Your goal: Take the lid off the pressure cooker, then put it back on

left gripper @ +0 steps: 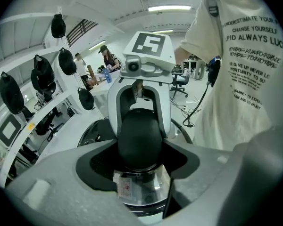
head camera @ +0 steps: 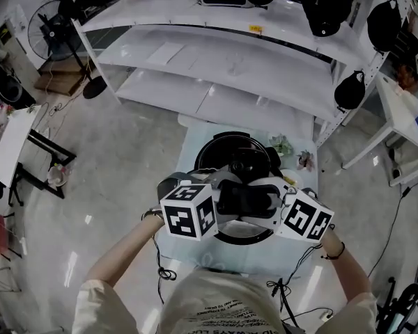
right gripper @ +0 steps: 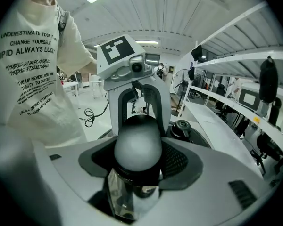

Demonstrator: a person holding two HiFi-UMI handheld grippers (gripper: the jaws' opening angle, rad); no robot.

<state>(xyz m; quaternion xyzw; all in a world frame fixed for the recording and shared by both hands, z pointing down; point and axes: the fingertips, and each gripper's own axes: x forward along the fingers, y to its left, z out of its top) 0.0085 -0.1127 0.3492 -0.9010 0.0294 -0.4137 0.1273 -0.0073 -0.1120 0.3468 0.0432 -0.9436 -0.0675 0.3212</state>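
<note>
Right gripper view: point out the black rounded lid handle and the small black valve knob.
black rounded lid handle (right gripper: 137, 144), right gripper view, on its domed end facing the camera
small black valve knob (right gripper: 182, 126), right gripper view, on its top

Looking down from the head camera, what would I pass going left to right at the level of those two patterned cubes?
Left gripper with its patterned cube → black handle, clamped from both sides → right gripper with its patterned cube.

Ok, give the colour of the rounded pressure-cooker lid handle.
The rounded lid handle is black, clearest in the left gripper view.
</note>
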